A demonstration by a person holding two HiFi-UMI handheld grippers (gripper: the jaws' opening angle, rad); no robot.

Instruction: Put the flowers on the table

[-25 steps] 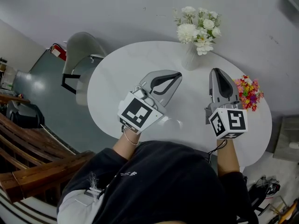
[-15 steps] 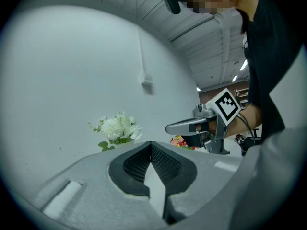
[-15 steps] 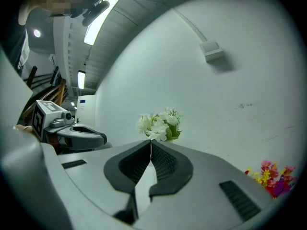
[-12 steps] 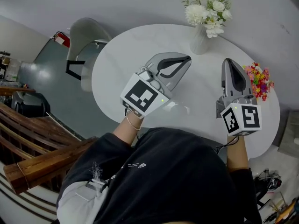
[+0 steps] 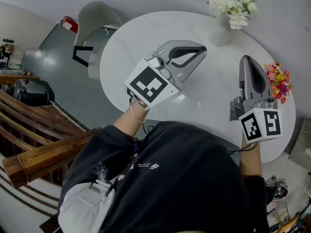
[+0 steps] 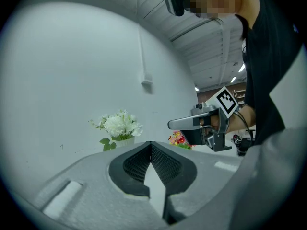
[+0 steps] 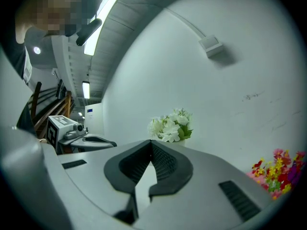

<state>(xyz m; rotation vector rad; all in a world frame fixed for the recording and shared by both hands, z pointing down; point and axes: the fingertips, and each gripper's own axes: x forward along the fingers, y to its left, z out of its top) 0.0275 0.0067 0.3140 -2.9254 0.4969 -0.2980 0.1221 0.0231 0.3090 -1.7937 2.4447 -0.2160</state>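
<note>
A bunch of white flowers [image 5: 228, 1] stands upright in a white vase [image 5: 219, 30] at the far edge of the round white table [image 5: 141, 42]. A small bunch of colourful flowers [image 5: 278, 80] lies at the table's right edge. My left gripper [image 5: 203, 48] hovers over the middle of the table, shut and empty, short of the vase. My right gripper [image 5: 249, 59] is shut with nothing in it, just left of the colourful flowers. In the left gripper view the white flowers [image 6: 122, 125] and colourful flowers [image 6: 178, 139] show beyond the closed tips [image 6: 151, 143]. The right gripper view shows both the white flowers [image 7: 170, 126] and the colourful flowers [image 7: 278, 174].
A grey chair [image 5: 95, 21] stands at the table's left, with a red object [image 5: 69, 24] beside it on the floor. Wooden slatted furniture [image 5: 39, 154] fills the lower left. A pale wall runs close behind the table.
The head view has shifted, so the table, vase and flowers sit higher and further right in the picture. Both grippers keep their places over the table.
</note>
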